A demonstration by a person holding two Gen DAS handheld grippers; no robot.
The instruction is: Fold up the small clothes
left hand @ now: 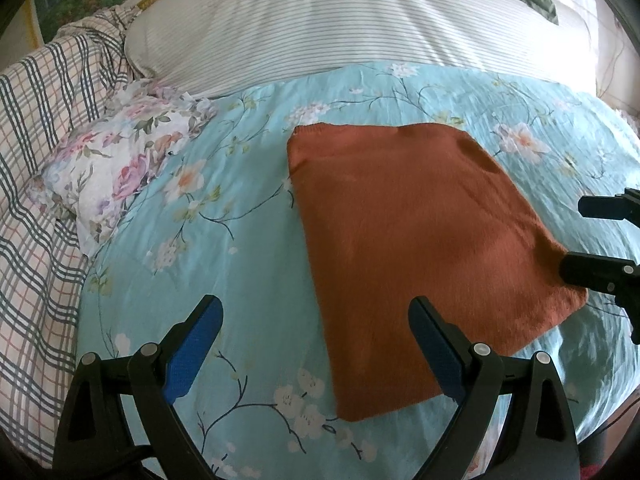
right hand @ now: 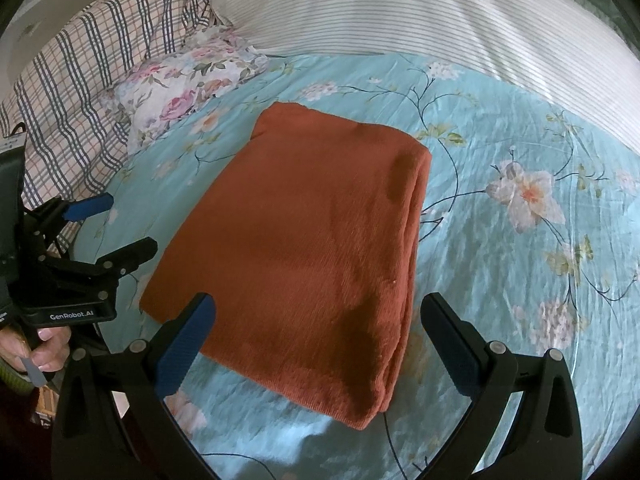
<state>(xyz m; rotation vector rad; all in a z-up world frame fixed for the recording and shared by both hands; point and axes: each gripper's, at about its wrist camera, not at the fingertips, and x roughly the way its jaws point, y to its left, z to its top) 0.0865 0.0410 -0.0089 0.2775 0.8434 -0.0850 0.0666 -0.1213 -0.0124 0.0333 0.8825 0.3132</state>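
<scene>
A rust-orange knit garment (left hand: 416,232) lies folded into a flat rectangle on the blue floral bedspread (left hand: 240,184); it also shows in the right wrist view (right hand: 304,248), with stacked layers along its right edge. My left gripper (left hand: 316,320) is open and empty, hovering just off the garment's near left edge. My right gripper (right hand: 318,316) is open and empty above the garment's near edge. The right gripper shows at the right edge of the left wrist view (left hand: 592,236), the left gripper at the left of the right wrist view (right hand: 120,224).
A floral pillow (left hand: 120,164) lies left of the garment. A checked blanket (left hand: 36,184) is heaped at the far left. A striped quilt (left hand: 340,24) runs across the back. A hand (right hand: 44,352) holds the left gripper's handle.
</scene>
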